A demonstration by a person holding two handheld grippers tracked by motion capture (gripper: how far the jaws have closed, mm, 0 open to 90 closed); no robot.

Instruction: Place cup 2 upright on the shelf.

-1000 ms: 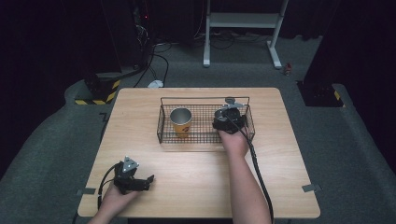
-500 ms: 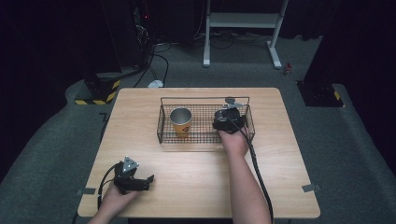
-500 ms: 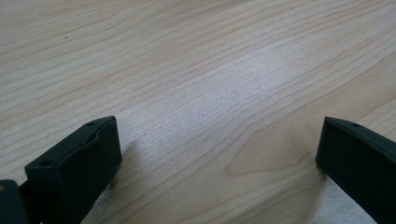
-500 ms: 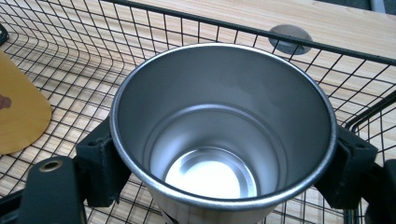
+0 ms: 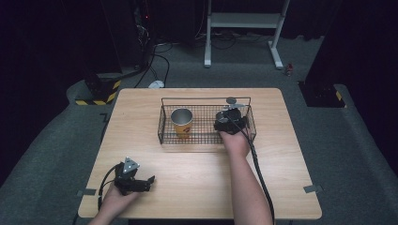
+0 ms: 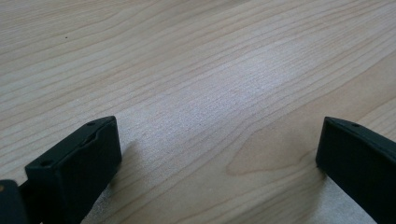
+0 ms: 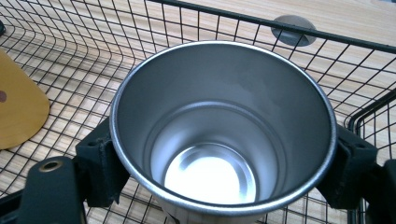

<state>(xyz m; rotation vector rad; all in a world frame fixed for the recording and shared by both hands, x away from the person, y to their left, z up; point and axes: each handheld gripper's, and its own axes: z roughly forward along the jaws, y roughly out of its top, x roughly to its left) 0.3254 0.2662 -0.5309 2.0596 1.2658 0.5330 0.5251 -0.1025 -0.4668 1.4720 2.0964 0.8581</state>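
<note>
A black wire basket (image 5: 164, 126) stands on the wooden table (image 5: 202, 187). Inside its left part an orange cup (image 5: 181, 123) stands upright; its side shows as the orange cup (image 7: 18, 112) in the right gripper view. My right gripper (image 5: 228, 119) reaches into the basket's right part and is shut on a steel cup (image 7: 219, 126), upright, open mouth up, jaws pressed on both sides. My left gripper (image 5: 149, 182) rests low at the table's front left, open, with bare wood between its jaws (image 6: 219, 154).
A grey round disc (image 5: 231, 100) lies on the table just behind the basket, seen as the disc (image 7: 293, 29) beyond the basket wire (image 7: 327, 39). Beyond the table are dark floor, cables and a white stand (image 5: 244, 28).
</note>
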